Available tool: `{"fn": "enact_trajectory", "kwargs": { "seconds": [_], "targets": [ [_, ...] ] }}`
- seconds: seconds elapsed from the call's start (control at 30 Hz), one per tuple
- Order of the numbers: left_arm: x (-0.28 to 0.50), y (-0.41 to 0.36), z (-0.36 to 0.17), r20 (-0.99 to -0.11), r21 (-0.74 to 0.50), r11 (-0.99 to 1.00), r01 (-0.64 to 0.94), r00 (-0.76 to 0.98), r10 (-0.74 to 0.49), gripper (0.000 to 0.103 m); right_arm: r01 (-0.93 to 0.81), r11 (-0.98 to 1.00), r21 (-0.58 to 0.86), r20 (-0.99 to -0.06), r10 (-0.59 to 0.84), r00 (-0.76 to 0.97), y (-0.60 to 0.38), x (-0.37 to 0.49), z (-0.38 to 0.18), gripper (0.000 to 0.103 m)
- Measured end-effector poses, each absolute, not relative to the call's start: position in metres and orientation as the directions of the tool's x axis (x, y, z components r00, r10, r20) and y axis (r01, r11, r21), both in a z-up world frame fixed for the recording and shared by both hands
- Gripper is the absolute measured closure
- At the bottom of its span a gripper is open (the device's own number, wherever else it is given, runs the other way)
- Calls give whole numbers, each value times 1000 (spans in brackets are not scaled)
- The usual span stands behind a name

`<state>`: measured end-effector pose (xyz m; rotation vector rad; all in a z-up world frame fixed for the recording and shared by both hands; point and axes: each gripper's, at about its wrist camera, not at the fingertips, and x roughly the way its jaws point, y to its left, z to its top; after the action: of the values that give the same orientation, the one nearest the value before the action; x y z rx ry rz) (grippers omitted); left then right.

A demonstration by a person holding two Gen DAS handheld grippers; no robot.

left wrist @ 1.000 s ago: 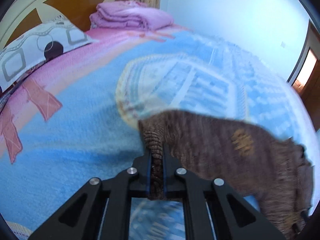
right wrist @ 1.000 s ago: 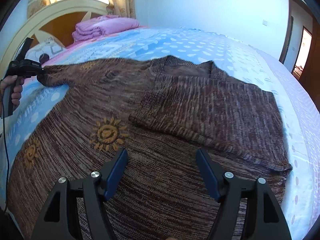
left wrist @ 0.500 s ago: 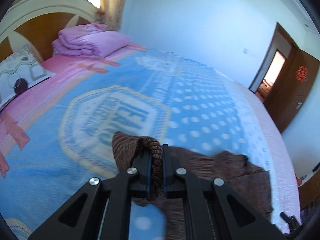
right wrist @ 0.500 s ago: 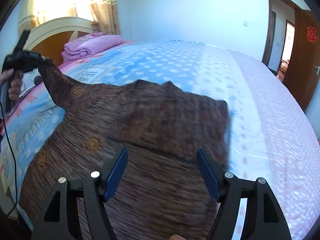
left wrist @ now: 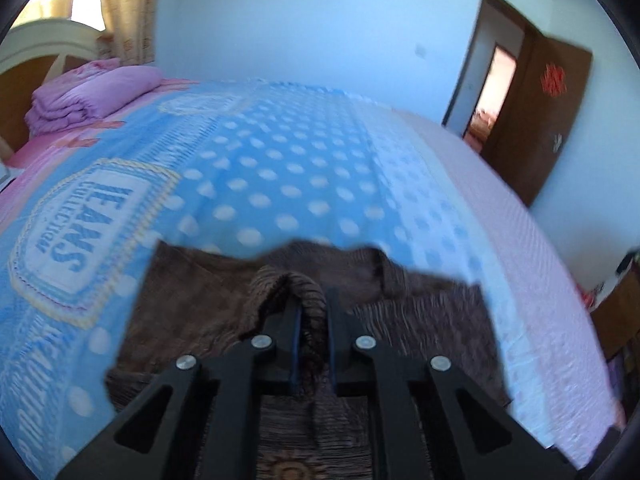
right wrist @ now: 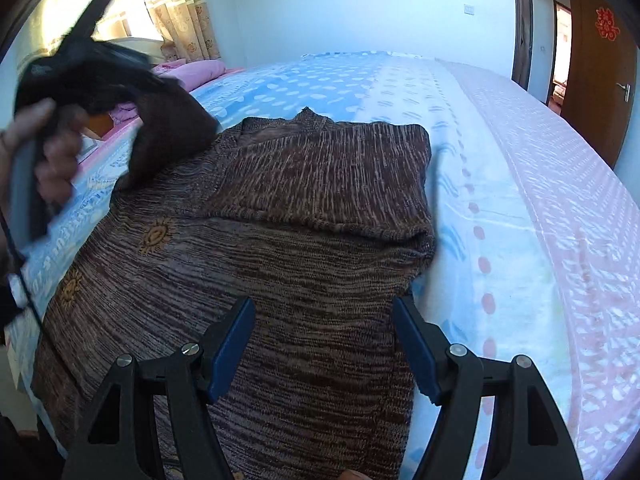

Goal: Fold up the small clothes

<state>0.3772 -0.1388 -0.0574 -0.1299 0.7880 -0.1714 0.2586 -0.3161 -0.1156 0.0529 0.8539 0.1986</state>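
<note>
The brown marled knit sweater with small orange sun motifs (right wrist: 304,264) lies spread on the blue polka-dot bedspread (right wrist: 320,80), its right sleeve already folded across the chest. Your left gripper (left wrist: 312,312) has the ribbed brown cuff of the other sleeve (left wrist: 308,300) between its black fingers (left wrist: 340,320); the jaws have just been opening a little, yet the gap is narrow and the cuff sits wedged in it, raised over the sweater's body. From the right wrist view, your left hand (right wrist: 44,152) shows at the upper left, with the sleeve hanging dark and blurred from that tool over the sweater's shoulder. Your right gripper (right wrist: 324,340) hovers over the lower body of the sweater with its blue-padded fingers (right wrist: 232,344) spread wide and nothing between them. A folded pink quilt (left wrist: 88,96) rests near the cream headboard (left wrist: 44,44), and a brown wooden door (left wrist: 548,116) stands open at the far right.
</note>
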Motion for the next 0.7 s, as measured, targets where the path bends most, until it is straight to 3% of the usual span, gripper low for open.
{"fn": "enact_trajectory", "kwargs": {
  "seconds": [0.13, 0.23, 0.3, 0.4, 0.53, 0.7],
  "targets": [
    [368, -187, -103, -765, -103, 978, 182, 614, -195, 78, -158, 982, 99, -746, 179, 642, -316, 256, -123, 32],
    [350, -191, -101, -749, -48, 970, 240, 634, -194, 71, -155, 983, 97, -738, 176, 652, -318, 256, -125, 31],
    [339, -173, -91, -706, -11, 969, 247, 684, -182, 52, -153, 983, 106, -731, 181, 657, -320, 256, -125, 31],
    [333, -132, -80, -626, 112, 980, 166, 778, -60, 26, -153, 981, 118, -717, 191, 670, -321, 255, -125, 31],
    [354, -60, -95, -582, 316, 948, -36, 782, 223, 27, -139, 982, 125, -706, 186, 683, -317, 255, -122, 31],
    [375, -2, -134, -683, 337, 938, -80, 665, 302, 27, -154, 982, 114, -702, 189, 687, -293, 268, -101, 31]
  ]
}}
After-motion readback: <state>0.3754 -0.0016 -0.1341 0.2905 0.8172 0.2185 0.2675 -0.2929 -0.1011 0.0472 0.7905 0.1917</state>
